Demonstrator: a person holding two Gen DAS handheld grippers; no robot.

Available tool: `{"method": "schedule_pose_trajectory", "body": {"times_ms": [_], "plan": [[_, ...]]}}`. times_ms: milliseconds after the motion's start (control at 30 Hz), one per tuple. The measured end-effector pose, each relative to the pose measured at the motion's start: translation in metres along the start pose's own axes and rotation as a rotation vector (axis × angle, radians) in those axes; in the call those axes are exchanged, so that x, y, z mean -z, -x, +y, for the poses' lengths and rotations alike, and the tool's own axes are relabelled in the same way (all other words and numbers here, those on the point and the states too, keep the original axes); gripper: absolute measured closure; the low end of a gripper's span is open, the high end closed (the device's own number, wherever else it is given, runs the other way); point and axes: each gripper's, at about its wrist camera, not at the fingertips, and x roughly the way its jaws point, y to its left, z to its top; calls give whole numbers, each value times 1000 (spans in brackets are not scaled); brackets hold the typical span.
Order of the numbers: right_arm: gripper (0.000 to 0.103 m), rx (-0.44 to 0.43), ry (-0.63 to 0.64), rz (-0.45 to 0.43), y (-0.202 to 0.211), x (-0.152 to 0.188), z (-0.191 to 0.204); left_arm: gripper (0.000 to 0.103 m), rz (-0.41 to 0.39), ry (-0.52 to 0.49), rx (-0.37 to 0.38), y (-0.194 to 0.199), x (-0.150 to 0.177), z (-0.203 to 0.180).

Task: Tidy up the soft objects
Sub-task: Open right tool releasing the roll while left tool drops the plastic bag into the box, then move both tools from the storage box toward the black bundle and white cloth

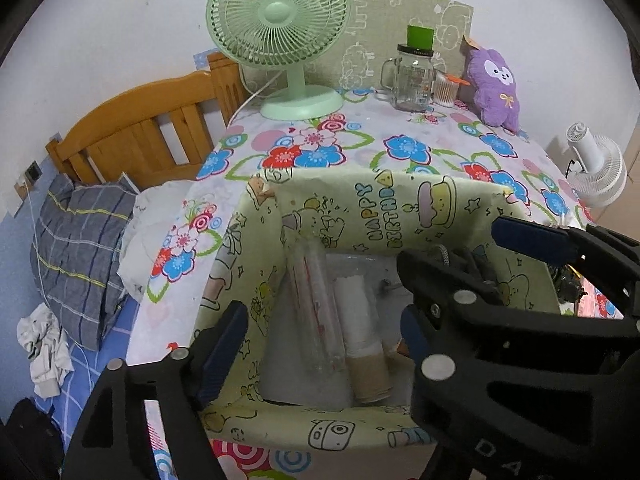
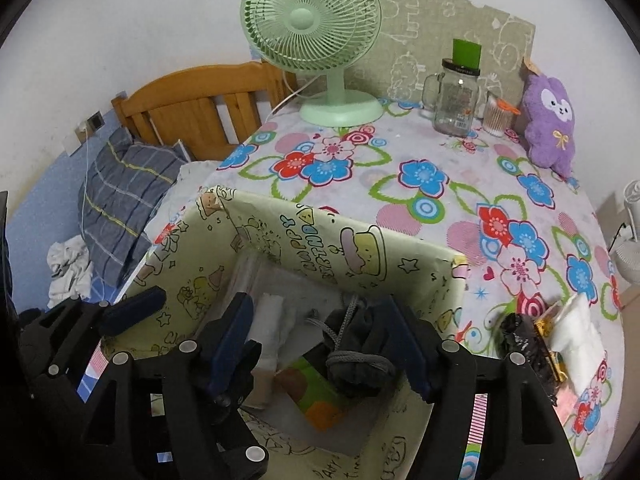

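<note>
A dark grey soft bundle with a grey drawstring [image 2: 352,364] hangs inside the open yellow cartoon-print box [image 2: 360,252], between the blue-padded fingers of the right hand-held gripper [image 2: 324,344], which sit against it on both sides. Beneath it lie a white roll [image 2: 270,320] and a colourful packet [image 2: 316,396]. The left hand-held gripper [image 1: 320,332] hovers over the same box, its jaws spread wide and holding nothing. The box stands on a table [image 2: 440,184] with a flowered cloth. At the far edge stand a green fan [image 2: 312,24], a glass jar [image 2: 458,96] and a purple plush toy [image 2: 550,124], well apart from the box.
</note>
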Motion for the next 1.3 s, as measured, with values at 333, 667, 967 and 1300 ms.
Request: {"method": "schedule_pose_trajectory", "body": {"times_ms": [333, 667, 967, 1300], "plan": [[30, 39, -5, -60, 31, 8, -9, 15, -51, -24, 4, 21, -1, -16], [24, 91, -44, -134, 69, 21, -30, 10, -123, -81, 31, 48, -2, -47], [22, 127, -81, -190, 100, 34, -49, 7, -172, -113, 40, 68, 1, -71], [15, 133, -121, -238, 131, 49, -69, 7, -210, -113, 69, 90, 4, -97]]}}
